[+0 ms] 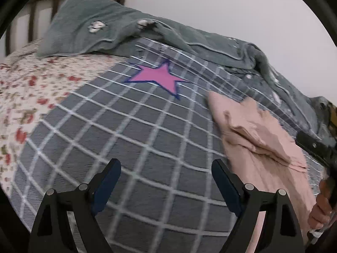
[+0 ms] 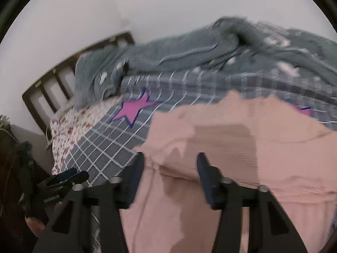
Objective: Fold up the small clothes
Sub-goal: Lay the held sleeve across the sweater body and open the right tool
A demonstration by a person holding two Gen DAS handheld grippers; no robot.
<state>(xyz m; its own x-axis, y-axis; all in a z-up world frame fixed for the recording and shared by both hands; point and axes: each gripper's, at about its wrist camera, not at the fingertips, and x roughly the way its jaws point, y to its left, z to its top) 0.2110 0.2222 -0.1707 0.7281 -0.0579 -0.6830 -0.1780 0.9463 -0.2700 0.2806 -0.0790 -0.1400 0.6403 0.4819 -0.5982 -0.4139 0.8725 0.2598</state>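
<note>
A pale pink small garment [image 1: 252,130] lies partly folded and rumpled on the grey checked blanket [image 1: 126,130], at the right of the left wrist view. My left gripper [image 1: 166,162] stands open above the bare blanket just left of the garment, with nothing between its fingers. In the right wrist view the pink garment [image 2: 231,137] fills the lower right. My right gripper [image 2: 170,156] hovers over its near edge with the jaws apart; cloth shows between them but the pads do not press on it. The view is blurred. A hand [image 1: 320,206] holds the right gripper's body [image 1: 313,147].
A pink star patch [image 1: 158,76] marks the blanket beyond the left gripper. A rumpled grey-green duvet [image 1: 189,35] runs along the far side by the wall. A floral sheet [image 1: 31,88] and a dark wooden headboard [image 2: 48,90] lie to the left.
</note>
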